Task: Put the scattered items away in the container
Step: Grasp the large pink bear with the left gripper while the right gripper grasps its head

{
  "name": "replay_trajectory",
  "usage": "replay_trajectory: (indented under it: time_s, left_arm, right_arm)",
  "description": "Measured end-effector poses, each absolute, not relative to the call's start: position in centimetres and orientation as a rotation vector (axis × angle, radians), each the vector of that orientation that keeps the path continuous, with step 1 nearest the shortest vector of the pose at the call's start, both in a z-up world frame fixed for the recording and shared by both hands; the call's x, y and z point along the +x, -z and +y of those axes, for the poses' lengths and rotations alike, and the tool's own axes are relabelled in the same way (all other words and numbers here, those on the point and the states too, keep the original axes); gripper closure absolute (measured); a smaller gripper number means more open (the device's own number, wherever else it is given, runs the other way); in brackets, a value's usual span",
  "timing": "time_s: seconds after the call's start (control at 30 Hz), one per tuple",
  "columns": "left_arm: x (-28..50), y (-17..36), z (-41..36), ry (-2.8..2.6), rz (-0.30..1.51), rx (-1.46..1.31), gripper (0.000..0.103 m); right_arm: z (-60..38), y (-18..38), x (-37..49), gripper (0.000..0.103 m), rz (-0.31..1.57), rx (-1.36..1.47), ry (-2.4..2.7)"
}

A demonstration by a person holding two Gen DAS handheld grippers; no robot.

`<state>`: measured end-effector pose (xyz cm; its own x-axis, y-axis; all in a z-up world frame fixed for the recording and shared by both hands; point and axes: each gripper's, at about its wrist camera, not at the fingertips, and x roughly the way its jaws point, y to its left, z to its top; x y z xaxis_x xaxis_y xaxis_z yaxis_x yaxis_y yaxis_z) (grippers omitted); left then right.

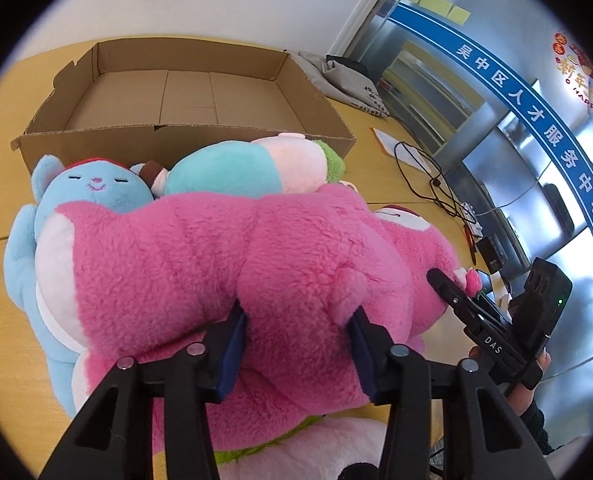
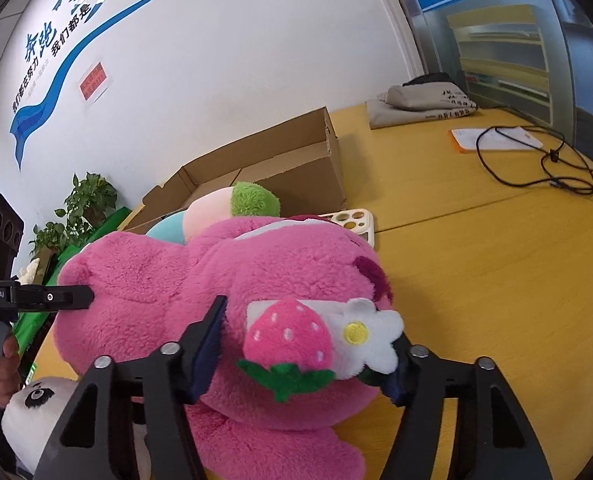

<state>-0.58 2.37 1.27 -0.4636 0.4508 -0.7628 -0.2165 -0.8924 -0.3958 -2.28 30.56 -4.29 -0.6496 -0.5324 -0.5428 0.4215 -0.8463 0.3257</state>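
A big pink plush bear [image 1: 224, 264] lies on the yellow table in front of an open cardboard box [image 1: 184, 96]. My left gripper [image 1: 296, 332] is shut on the bear's body. My right gripper [image 2: 304, 344] is shut on the bear's head [image 2: 232, 280], by its strawberry and flower decoration [image 2: 296, 340]. A blue plush [image 1: 84, 196] and a teal, pink and green plush [image 1: 252, 168] lie between the bear and the box. The right gripper shows in the left wrist view [image 1: 456, 296], and the left gripper in the right wrist view [image 2: 56, 296].
A white plush [image 2: 44, 412] lies under the bear's near side. A paint palette [image 2: 348, 216] sits by the box [image 2: 264, 168]. A grey bag [image 2: 420, 104], papers [image 2: 496, 138] and black cables [image 2: 544, 172] lie on the table [image 2: 496, 280] at the far right. Potted plants [image 2: 80, 208] stand at the left.
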Motion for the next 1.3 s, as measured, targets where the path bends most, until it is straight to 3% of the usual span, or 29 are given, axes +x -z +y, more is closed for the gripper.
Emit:
replay_trajectory:
  time_s: [0.17, 0.3, 0.43, 0.6, 0.67, 0.73, 0.77, 0.8, 1.07, 1.23, 1.3]
  left_arm:
    - [0.4, -2.5, 1.9, -2.387, -0.361, -1.284, 0.068]
    - [2.0, -5.5, 1.4, -2.399, -0.367, -1.135, 0.100]
    - [2.9, -7.9, 1.7, -2.344, -0.338, -0.980, 0.102]
    - [2.8, -6.4, -0.9, -2.441, -0.388, -1.038, 0.101]
    - [3.8, -5.8, -2.8, -2.496, -0.405, -1.049, 0.095]
    - [4.7, -5.2, -3.8, -2.538, -0.398, -1.063, 0.069]
    - [5.1, -4.8, -4.2, -2.572, -0.386, -1.076, 0.042]
    - [5.3, -4.5, -4.3, -2.587, -0.377, -1.084, 0.026]
    - [3.8, -1.0, -2.3, -2.444, -0.352, -1.222, 0.025]
    - [2.0, 1.4, -2.9, -2.423, -0.472, -1.308, 0.023]
    - [1.9, 1.3, -2.7, -2.431, -0.448, -1.308, 0.022]
  right_arm:
    - [30.6, 3.1, -1.4, 0.043, -0.217, 0.822, 2.462]
    - [30.1, 1.8, -1.0, 0.044, -0.175, 0.798, 2.467]
    - [29.4, -0.3, -0.4, 0.049, -0.177, 0.716, 2.438]
    - [25.9, -0.5, -0.6, 0.049, -0.066, 0.725, 2.383]
    - [25.8, 0.7, -1.3, 0.047, -0.100, 0.788, 2.372]
    - [26.2, 1.9, -1.8, 0.045, -0.127, 0.845, 2.374]
    - [26.4, 2.3, -1.9, 0.043, -0.139, 0.865, 2.375]
    - [26.5, 2.5, -1.9, 0.042, -0.148, 0.874, 2.376]
    - [25.8, 2.8, -1.9, 0.012, -0.132, 0.861, 2.363]
    - [26.1, 3.3, -2.6, 0.011, -0.123, 0.861, 2.403]
    - [26.6, 3.5, -3.2, 0.016, -0.154, 0.882, 2.392]
